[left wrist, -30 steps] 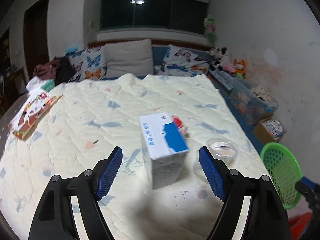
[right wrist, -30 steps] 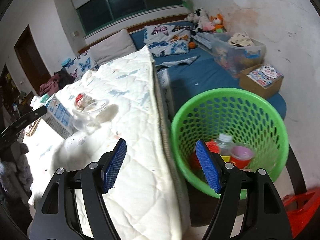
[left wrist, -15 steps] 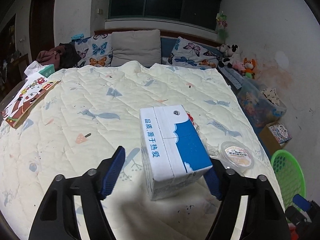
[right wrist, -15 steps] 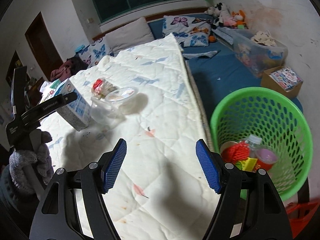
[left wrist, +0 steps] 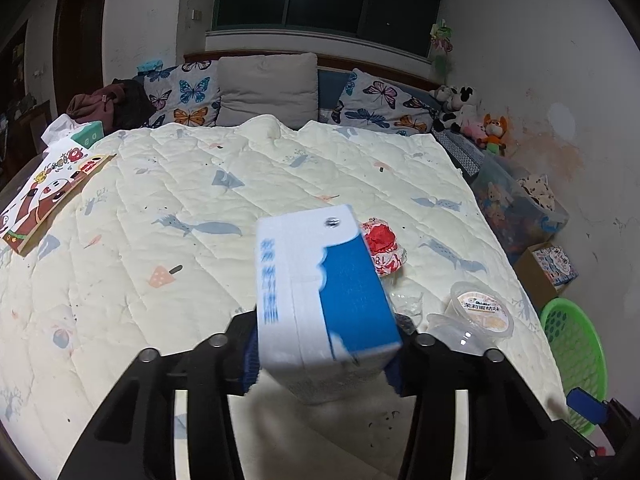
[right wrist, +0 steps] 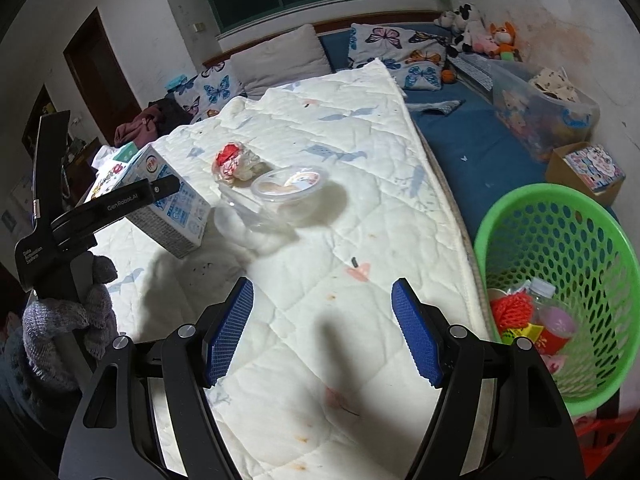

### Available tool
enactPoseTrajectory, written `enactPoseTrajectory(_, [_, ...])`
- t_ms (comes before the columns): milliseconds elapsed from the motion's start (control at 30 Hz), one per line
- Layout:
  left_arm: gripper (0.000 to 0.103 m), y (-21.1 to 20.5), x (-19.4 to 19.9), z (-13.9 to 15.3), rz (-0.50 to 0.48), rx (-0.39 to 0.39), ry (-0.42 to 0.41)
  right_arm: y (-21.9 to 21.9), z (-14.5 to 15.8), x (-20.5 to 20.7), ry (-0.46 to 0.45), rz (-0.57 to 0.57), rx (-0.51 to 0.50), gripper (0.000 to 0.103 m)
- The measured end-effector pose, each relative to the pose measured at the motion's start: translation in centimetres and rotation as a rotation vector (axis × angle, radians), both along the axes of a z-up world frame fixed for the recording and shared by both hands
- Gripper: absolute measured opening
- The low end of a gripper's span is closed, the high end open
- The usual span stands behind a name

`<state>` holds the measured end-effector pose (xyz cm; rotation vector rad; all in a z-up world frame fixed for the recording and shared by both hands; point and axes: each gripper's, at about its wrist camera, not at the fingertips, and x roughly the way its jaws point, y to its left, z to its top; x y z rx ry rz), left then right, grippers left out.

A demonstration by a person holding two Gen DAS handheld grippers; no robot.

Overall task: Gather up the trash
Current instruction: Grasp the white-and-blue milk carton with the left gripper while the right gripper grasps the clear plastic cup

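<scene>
A blue-and-white milk carton [left wrist: 320,292] stands tilted on the quilted bed [left wrist: 200,200], between the jaws of my left gripper [left wrist: 322,360]. Those jaws are closing, and the blue pads meet the carton's sides. In the right wrist view the carton [right wrist: 172,208] leans under a black finger [right wrist: 132,200], and a gloved hand [right wrist: 68,312] holds that tool. Just right of the carton lie a red-and-white wrapper [right wrist: 236,164], a lidded plastic cup [right wrist: 288,184] and a clear container [right wrist: 248,220]. My right gripper [right wrist: 322,328] hovers open over the bed with nothing between its fingers.
A green basket [right wrist: 520,200] stands on the floor beside the bed's right edge, with a bottle, red netting and cups inside. A cardboard box [right wrist: 588,168] and a clear toy bin [right wrist: 540,120] sit along the wall. A picture book [left wrist: 48,192] lies at the bed's left.
My left gripper moved in around the carton and its jaws narrowed onto it; the carton now leans. My right gripper swung left from the basket to over the bed.
</scene>
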<state>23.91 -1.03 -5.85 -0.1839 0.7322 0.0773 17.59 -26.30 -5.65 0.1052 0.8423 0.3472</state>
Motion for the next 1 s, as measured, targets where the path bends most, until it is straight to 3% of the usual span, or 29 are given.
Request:
enactPoseTrajectory(67, [0.039, 0.2, -0.1, 0.1, -0.006, -0.004, -0.001, 0.3, 0.0, 0.2, 0.003, 0.004, -0.001, 0.072])
enactPoseTrajectory(567, [0.038, 3.3, -2.8, 1.6, -0.012, 0.011, -0.022, 5.4, -0.7, 2.8, 0.045, 0.048, 0.040, 0.072])
enactPoseTrajectory(1000, [0.038, 6.6, -5.5, 3.3, 0.001, 0.011, -0.046, 7.1, -2.1, 5.9, 0.138, -0.007, 0.112, 0.072])
